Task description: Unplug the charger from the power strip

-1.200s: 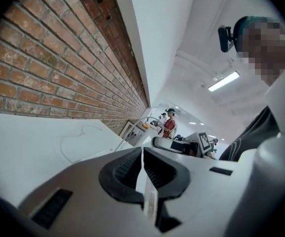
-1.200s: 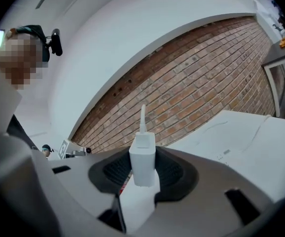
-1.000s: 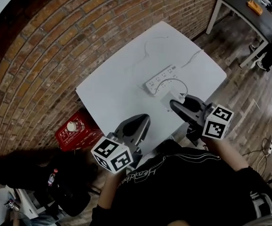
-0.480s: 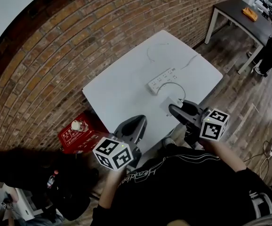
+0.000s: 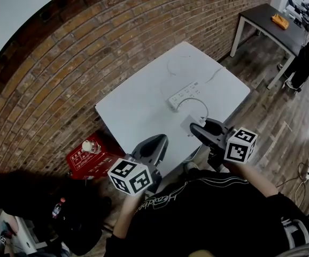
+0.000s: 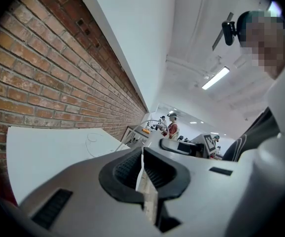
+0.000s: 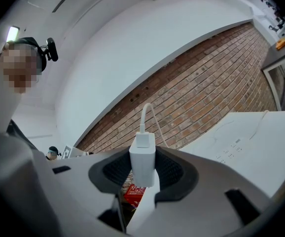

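A white power strip [image 5: 185,95] lies near the middle of the white table [image 5: 138,111]; in the right gripper view the strip [image 7: 231,149] shows at the right. My right gripper [image 5: 200,130] is shut on the white charger [image 5: 195,124] at the table's near edge, clear of the strip. In the right gripper view the charger [image 7: 143,157] stands upright between the pads, and its cable [image 7: 145,113] rises from its top. That cable [image 5: 200,99] loops back towards the strip. My left gripper [image 5: 153,145] hangs shut and empty to the left, jaws [image 6: 142,169] pressed together.
A red box with a bottle on it [image 5: 87,153] sits on the floor left of the table. The brick wall [image 5: 63,63] runs behind the table. A dark table [image 5: 275,23] and a person [image 5: 304,58] are at the far right. A thin loose cable [image 5: 170,63] lies at the table's far side.
Both grippers have drawn back towards the person. The right one carries the charger a little farther from the power strip.
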`<action>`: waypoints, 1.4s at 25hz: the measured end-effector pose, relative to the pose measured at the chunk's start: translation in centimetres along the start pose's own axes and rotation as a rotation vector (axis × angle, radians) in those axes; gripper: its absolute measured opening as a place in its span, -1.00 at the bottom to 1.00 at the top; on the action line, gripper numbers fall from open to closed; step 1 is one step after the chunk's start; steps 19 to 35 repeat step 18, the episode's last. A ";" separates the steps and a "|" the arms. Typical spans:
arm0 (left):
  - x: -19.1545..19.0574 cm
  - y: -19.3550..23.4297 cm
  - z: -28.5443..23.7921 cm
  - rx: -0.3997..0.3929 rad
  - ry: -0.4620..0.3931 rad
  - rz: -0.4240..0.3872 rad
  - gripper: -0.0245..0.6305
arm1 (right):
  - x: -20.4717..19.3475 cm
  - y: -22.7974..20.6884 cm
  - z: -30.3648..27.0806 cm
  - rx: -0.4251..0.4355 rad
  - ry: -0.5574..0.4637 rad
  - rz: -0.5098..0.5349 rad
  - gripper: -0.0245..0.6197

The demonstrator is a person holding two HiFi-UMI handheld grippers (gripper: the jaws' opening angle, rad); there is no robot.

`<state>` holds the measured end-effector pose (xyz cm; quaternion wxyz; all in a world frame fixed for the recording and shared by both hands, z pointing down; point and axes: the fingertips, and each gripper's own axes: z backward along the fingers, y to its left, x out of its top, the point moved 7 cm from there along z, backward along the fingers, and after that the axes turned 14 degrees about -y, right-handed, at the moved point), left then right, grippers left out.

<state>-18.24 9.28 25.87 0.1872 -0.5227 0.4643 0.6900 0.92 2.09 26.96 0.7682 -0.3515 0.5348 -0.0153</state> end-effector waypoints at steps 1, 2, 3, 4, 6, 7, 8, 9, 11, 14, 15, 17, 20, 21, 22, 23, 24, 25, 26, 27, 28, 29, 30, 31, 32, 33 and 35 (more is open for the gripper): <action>0.0 0.1 0.0 0.000 -0.001 0.001 -0.89 | -0.1 -0.1 -0.1 -0.002 0.001 0.001 -0.55; -0.1 0.2 0.0 0.000 -0.002 0.003 -0.89 | -0.1 -0.1 -0.1 -0.004 0.002 0.001 -0.54; -0.2 0.3 0.0 0.001 -0.002 0.004 -0.89 | -0.2 -0.2 0.0 -0.006 0.003 0.001 -0.54; -0.3 0.4 0.1 0.003 -0.001 0.006 -0.89 | -0.3 -0.2 0.0 -0.007 0.003 0.000 -0.54; -0.5 0.5 0.1 0.009 -0.002 0.008 -0.89 | -0.4 -0.3 0.2 -0.009 0.002 -0.002 -0.54; -0.6 0.5 0.1 0.012 -0.002 0.009 -0.89 | -0.5 -0.4 0.3 -0.010 0.002 -0.002 -0.54; -0.7 0.4 0.1 0.013 -0.001 0.010 -0.89 | -0.5 -0.5 0.4 -0.011 0.003 -0.003 -0.54; -0.8 0.3 0.1 0.014 0.001 0.010 -0.89 | -0.6 -0.5 0.6 -0.013 0.004 -0.005 -0.54; -0.9 0.2 0.1 0.012 0.007 0.006 -0.89 | -0.8 -0.5 0.8 -0.017 0.004 -0.009 -0.54; -0.7 0.2 0.0 0.011 0.006 0.002 -0.89 | -0.7 -0.7 0.8 -0.019 0.002 -0.009 -0.54; -0.7 0.2 -0.2 0.011 0.005 0.001 -0.89 | -0.7 -0.7 0.8 -0.018 0.001 -0.008 -0.55; -0.6 0.3 -0.4 0.010 0.005 0.000 -0.89 | -0.6 -0.9 0.6 -0.017 0.000 -0.007 -0.54; -0.6 0.4 -0.5 0.008 0.005 -0.001 -0.89 | -0.5 -1.0 0.5 -0.017 -0.001 -0.006 -0.54; -0.6 0.4 -0.5 0.008 0.005 -0.001 -0.89 | -0.5 -1.0 0.5 -0.017 -0.001 -0.006 -0.54; -0.6 0.4 -0.5 0.008 0.005 -0.001 -0.89 | -0.5 -1.0 0.5 -0.017 -0.001 -0.006 -0.54; -0.6 0.4 -0.5 0.008 0.005 -0.001 -0.89 | -0.5 -1.0 0.5 -0.017 -0.001 -0.006 -0.54; -0.6 0.4 -0.5 0.008 0.005 -0.001 -0.89 | -0.5 -1.0 0.5 -0.017 -0.001 -0.006 -0.54; -0.6 0.4 -0.5 0.008 0.005 -0.001 -0.89 | -0.5 -1.0 0.5 -0.017 -0.001 -0.006 -0.54; -0.6 0.4 -0.5 0.008 0.005 -0.001 -0.89 | -0.5 -1.0 0.5 -0.017 -0.001 -0.006 -0.54; -0.6 0.4 -0.5 0.008 0.005 -0.001 -0.89 | -0.5 -1.0 0.5 -0.017 -0.001 -0.006 -0.54; -0.6 0.4 -0.5 0.008 0.005 -0.001 -0.89 | -0.5 -1.0 0.5 -0.017 -0.001 -0.006 -0.54; -0.6 0.4 -0.5 0.008 0.005 -0.001 -0.89 | -0.5 -1.0 0.5 -0.017 -0.001 -0.006 -0.54; -0.6 0.4 -0.5 0.008 0.005 -0.001 -0.89 | -0.5 -1.0 0.5 -0.017 -0.001 -0.006 -0.54; -0.6 0.4 -0.5 0.008 0.005 -0.001 -0.89 | -0.5 -1.0 0.5 -0.017 -0.001 -0.006 -0.54; -0.6 0.4 -0.5 0.008 0.005 -0.001 -0.89 | -0.5 -1.0 0.5 -0.017 -0.001 -0.006 -0.54; -0.6 0.4 -0.5 0.008 0.005 -0.001 -0.89 | -0.5 -1.0 0.5 -0.017 -0.001 -0.006 -0.54; -0.6 0.4 -0.5 0.008 0.005 -0.001 -0.89 | -0.5 -1.0 0.5 -0.017 -0.001 -0.006 -0.54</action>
